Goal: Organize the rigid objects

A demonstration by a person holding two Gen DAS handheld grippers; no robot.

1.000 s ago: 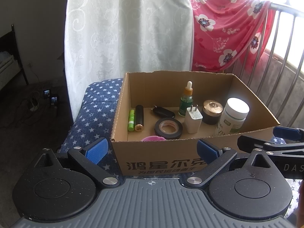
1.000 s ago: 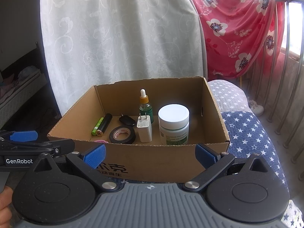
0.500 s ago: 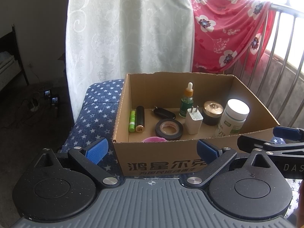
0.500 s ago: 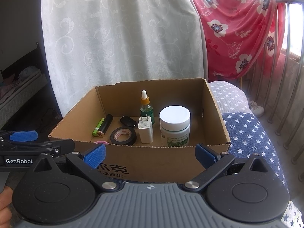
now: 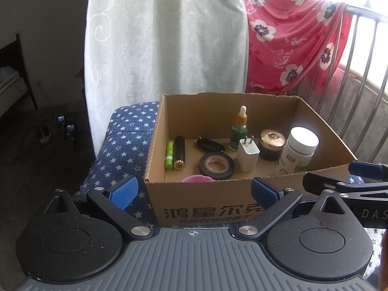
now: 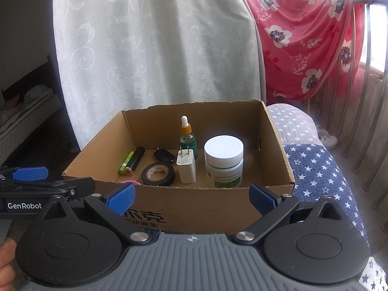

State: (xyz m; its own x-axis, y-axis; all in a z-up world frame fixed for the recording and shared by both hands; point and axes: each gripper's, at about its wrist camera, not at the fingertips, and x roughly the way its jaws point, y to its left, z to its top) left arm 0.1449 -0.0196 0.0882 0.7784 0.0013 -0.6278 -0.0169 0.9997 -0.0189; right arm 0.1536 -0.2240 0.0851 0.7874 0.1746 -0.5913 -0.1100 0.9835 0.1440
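Note:
An open cardboard box (image 5: 206,201) (image 6: 194,208) stands on a star-patterned cushion. Inside lie a green tube (image 5: 169,154) (image 6: 126,161), a black cylinder (image 5: 179,152) (image 6: 136,157), a black key fob (image 5: 210,144) (image 6: 164,155) and a roll of black tape (image 5: 216,165) (image 6: 158,174). Standing in it are a white charger (image 5: 247,154) (image 6: 186,165), a green dropper bottle (image 5: 239,129) (image 6: 187,136), a white-lidded jar (image 5: 298,154) (image 6: 223,161) and a dark jar with a gold lid (image 5: 271,144). A pink item (image 5: 198,178) peeks over the front wall. My left gripper (image 5: 194,192) and right gripper (image 6: 191,197) hover open and empty before the box.
A blue cushion with white stars (image 5: 121,145) (image 6: 315,169) holds the box. Behind it hang a white curtain (image 5: 165,36) and a red flowered cloth (image 5: 291,43) over a metal railing (image 5: 363,72). Dark floor with cables (image 5: 43,133) lies at the left.
Both views have shifted only slightly; the box and its contents sit a touch lower and to the right in the frames. Both grippers stay open and empty.

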